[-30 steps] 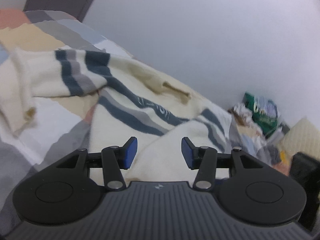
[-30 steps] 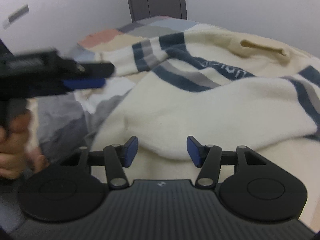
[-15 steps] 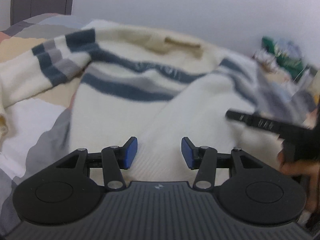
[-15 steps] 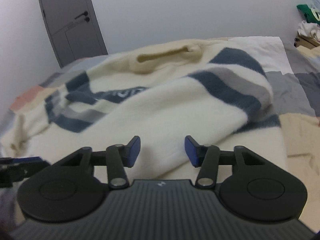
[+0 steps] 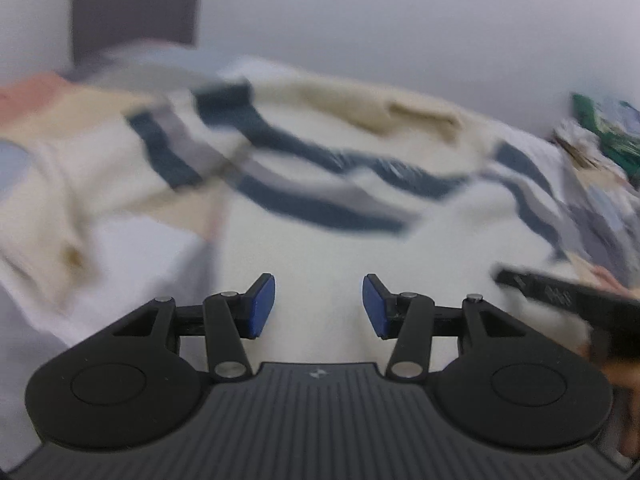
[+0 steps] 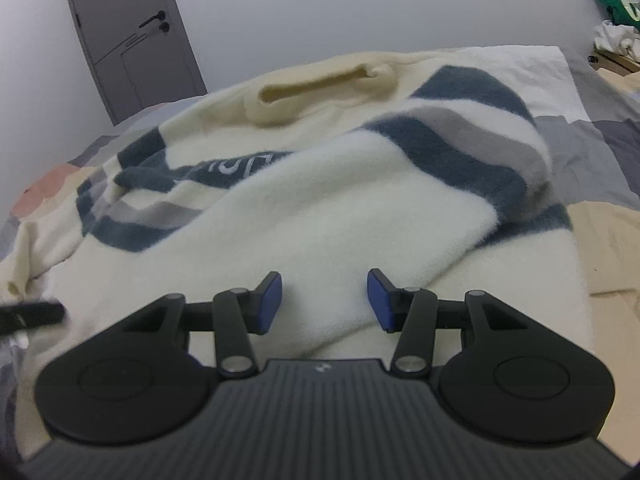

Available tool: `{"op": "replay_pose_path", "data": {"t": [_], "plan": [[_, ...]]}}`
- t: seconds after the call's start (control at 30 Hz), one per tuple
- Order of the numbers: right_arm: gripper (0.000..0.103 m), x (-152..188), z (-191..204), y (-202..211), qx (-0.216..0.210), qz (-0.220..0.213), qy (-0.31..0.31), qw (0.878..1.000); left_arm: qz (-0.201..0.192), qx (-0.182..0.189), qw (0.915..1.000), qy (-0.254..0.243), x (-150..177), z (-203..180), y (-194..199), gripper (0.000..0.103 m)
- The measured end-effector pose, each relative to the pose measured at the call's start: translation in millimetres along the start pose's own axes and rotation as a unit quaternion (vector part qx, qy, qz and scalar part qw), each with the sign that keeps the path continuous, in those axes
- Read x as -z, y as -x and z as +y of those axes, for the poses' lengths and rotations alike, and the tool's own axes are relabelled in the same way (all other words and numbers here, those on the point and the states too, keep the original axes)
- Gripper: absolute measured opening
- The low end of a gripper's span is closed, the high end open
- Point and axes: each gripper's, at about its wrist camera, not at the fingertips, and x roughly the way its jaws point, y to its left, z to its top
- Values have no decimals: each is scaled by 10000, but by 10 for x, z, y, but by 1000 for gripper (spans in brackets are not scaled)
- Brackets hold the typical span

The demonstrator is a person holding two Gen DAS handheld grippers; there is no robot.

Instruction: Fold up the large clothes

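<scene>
One cream sweater [image 6: 304,216] with navy and grey stripes lies crumpled on the bed [image 6: 592,144], filling the middle of both views; its neck opening [image 6: 320,84] sits toward the upper centre of the right wrist view, and one striped sleeve [image 6: 472,148] is thrown over the body of the garment at centre right. A second sleeve [image 5: 104,168] trails off to the left in the left wrist view, which is blurred. White lettering shows on one navy stripe, too small to read. Two sets of tongs are in play. The left tongs [image 5: 319,306] stand released at the bottom centre of their own view, the two blue pads [image 5: 262,306] apart with nothing gripped between them, only cream knit showing in the gap. The right tongs [image 6: 324,302] are likewise released above the cream fabric at the bottom centre of their view; their jaws have just been closing a little, with no cloth pinched between the pads. Each tool also intrudes into the other's view: a dark bar at the right edge of the left wrist view, with part of a hand [image 5: 616,372] beneath it, and a dark tip at the left edge of the right wrist view. The bed cover is a patchwork of grey, beige, white and salmon blocks. One grey door [image 6: 128,36] with a black handle stands at upper left, and a heap of clutter [image 6: 616,20] including something green sits at the upper right edge.
</scene>
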Motion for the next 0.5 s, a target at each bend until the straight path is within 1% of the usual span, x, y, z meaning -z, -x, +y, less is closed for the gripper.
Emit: {"op": "replay_pose_path", "data": {"t": [0.07, 0.17, 0.23, 0.3, 0.4, 0.5], "plan": [[49, 20, 22, 33, 67, 2, 59, 10000, -102, -379, 9992, -34, -117, 106, -6, 55], [49, 37, 27, 77, 104, 0, 75, 9999, -123, -1120, 9936, -47, -284, 318, -84, 55], [49, 38, 12, 98, 122, 2, 33, 9999, -35, -1593, 9871, -173, -398, 459, -152, 55], [50, 35, -13, 111, 137, 27, -41, 9999, 33, -2034, 9785, -339, -510, 617, -218, 55], [50, 26, -54, 116, 128, 47, -177, 9998, 249, -2431, 9682, -535, -603, 830, -324, 55], [50, 12, -89, 97, 107, 69, -335, 9994, 517, -2781, 9561, -767, -593, 960, -470, 55]]}}
